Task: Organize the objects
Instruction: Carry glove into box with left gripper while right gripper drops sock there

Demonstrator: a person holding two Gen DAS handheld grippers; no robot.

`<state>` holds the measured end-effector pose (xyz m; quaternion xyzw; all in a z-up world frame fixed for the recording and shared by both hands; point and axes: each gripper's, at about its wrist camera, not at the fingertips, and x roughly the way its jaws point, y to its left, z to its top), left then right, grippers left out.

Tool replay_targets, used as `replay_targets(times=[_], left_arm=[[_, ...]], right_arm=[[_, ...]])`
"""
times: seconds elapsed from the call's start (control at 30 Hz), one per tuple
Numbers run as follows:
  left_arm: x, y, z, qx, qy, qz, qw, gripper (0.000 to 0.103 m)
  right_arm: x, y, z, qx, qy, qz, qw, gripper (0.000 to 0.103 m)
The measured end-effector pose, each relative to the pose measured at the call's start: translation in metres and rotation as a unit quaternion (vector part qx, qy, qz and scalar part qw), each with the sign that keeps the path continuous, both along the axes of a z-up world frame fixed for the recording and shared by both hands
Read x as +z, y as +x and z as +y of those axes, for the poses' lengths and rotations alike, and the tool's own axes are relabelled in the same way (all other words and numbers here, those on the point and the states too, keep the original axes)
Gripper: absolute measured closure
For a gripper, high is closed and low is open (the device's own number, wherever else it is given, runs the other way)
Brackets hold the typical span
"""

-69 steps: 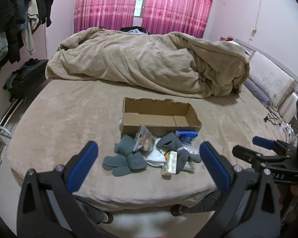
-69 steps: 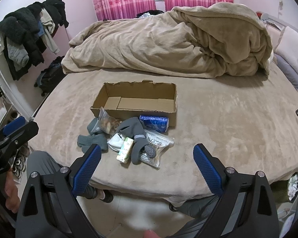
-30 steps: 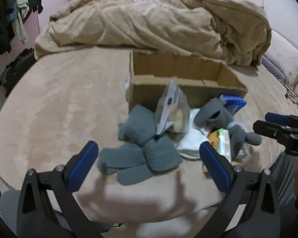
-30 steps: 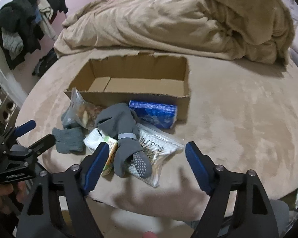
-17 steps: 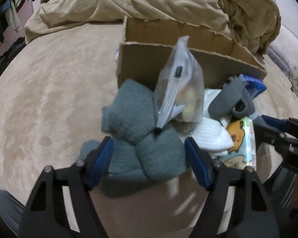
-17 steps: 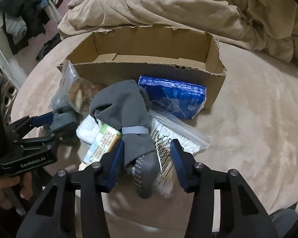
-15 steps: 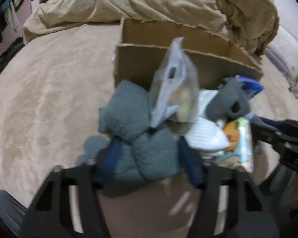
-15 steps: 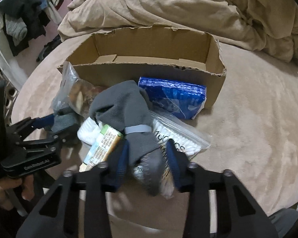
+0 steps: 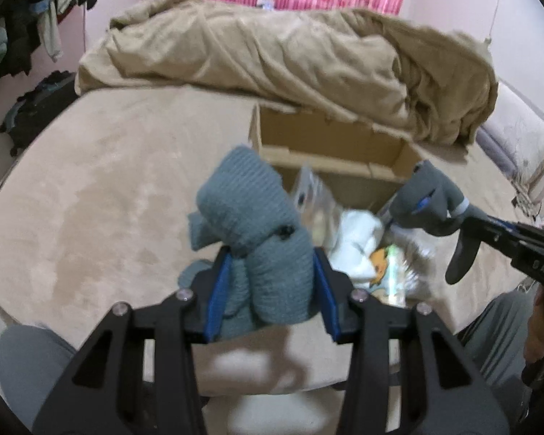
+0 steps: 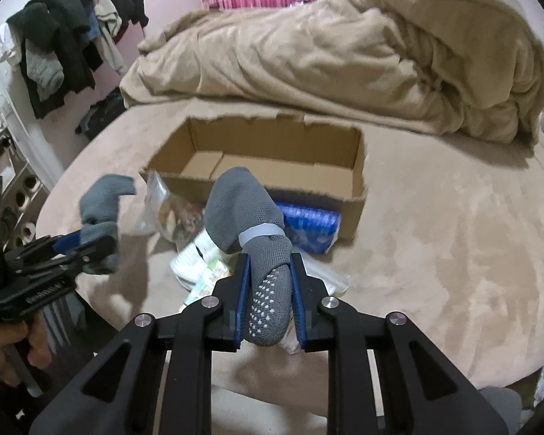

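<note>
My left gripper (image 9: 270, 272) is shut on a blue-grey knitted glove (image 9: 250, 224) and holds it lifted above the bed; it also shows in the right wrist view (image 10: 101, 210). My right gripper (image 10: 270, 279) is shut on a dark grey sock with white grip dots (image 10: 250, 217), lifted too; the sock also shows in the left wrist view (image 9: 435, 203). An open, empty cardboard box (image 10: 272, 159) stands just behind both. Under the held things lie a clear snack bag (image 10: 174, 214), a blue packet (image 10: 308, 224), a white cloth (image 9: 355, 243) and a small carton with an orange print (image 9: 384, 268).
A bunched beige duvet (image 10: 344, 58) lies across the far side of the bed (image 10: 453, 239). Dark clothes hang on a rack (image 10: 61, 36) at the left. A pillow (image 9: 518, 145) lies at the far right. The bed's front edge is just below the grippers.
Both grippers closed: the left on the knitted glove, the right on the grey sock. Both lifted their items off the pile, and the views pulled back and up.
</note>
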<state>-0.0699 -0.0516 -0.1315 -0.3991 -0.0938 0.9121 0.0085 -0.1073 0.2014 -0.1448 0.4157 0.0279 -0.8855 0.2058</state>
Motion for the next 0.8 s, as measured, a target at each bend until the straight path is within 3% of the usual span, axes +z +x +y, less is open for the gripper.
replay_targets(times=[0.27,0.53,0.8], left_arm=[[0.054,-0.004,0.007,-0.024,0.011,0.04,0.9989,0.058],[0.063,-0.041,0.018,-0.026,0.004,0.052,0.9983,0.058],[0.059,-0.089,0.044,-0.055,0.002,0.052,0.9971,0.058]], right_arm=[[0.047,0.001,0.011,-0.009,-0.02,0.043,0.999,0.081],[0.067,-0.033,0.014,-0.018,-0.017,0.087,0.996,0.081],[0.053,-0.074,0.012,-0.014,-0.023,0.089,0.996,0.081]])
